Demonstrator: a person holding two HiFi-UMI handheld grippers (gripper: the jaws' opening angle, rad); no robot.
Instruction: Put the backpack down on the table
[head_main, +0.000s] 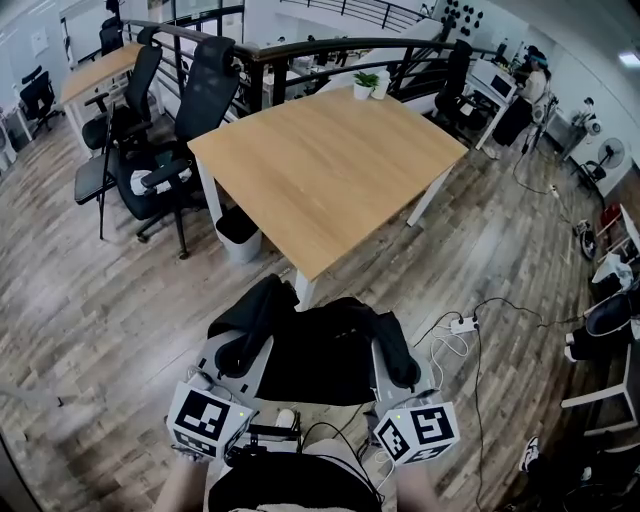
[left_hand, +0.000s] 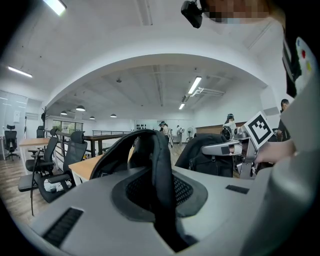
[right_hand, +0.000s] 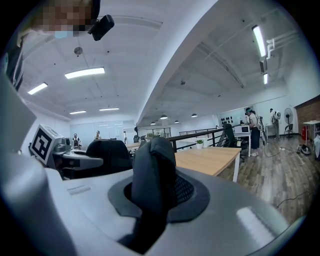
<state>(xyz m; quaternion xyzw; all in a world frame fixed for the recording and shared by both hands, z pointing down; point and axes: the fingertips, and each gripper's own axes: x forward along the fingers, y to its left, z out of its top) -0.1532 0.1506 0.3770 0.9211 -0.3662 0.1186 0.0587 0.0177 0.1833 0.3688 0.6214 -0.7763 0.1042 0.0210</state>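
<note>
A black backpack (head_main: 320, 352) hangs between my two grippers, just short of the near corner of the light wooden table (head_main: 330, 160). My left gripper (head_main: 238, 352) is shut on the backpack's left shoulder strap (left_hand: 156, 165), which stands pinched between its grey jaws. My right gripper (head_main: 393, 362) is shut on the right shoulder strap (right_hand: 152, 172) in the same way. In the left gripper view the bag's body (left_hand: 205, 156) and the right gripper (left_hand: 225, 148) show at the right. The table top (right_hand: 210, 157) lies ahead in the right gripper view.
Black office chairs (head_main: 165, 150) stand left of the table, and a bin (head_main: 238, 232) sits under its left edge. A small potted plant (head_main: 365, 85) is on the far corner. A power strip with cables (head_main: 462, 325) lies on the wooden floor to the right.
</note>
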